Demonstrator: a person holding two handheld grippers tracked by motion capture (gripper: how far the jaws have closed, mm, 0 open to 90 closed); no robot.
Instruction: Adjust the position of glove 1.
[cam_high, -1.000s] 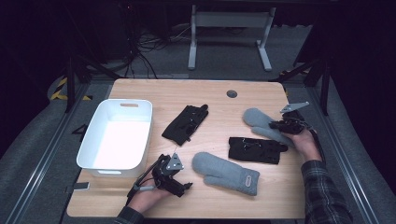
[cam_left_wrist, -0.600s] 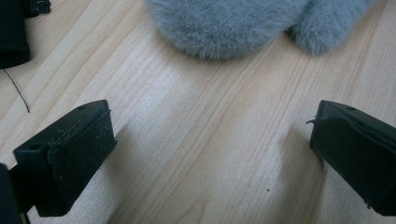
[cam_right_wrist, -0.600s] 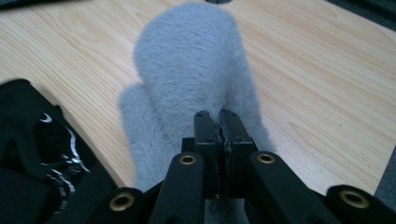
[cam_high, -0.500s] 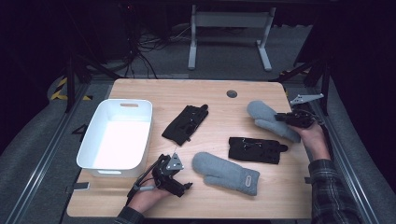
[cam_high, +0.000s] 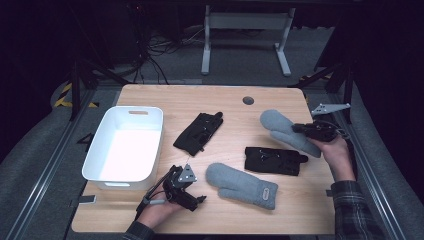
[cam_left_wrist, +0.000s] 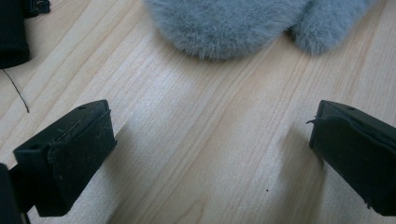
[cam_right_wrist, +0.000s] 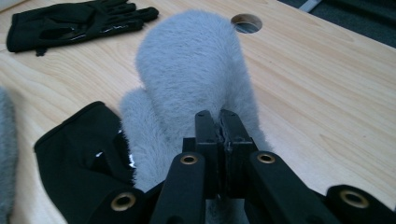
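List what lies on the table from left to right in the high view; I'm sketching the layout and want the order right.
White bin → left gripper → black glove → grey mitten lying flat → second black glove → grey mitten held by the right gripper → right gripper.

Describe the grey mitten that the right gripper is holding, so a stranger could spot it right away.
On the wooden table, look to the right edge, beyond the white bin and the black gloves. There the fluffy grey mitten is pinched in the right gripper; unlike the other grey mitten, it is gripped, not lying free.
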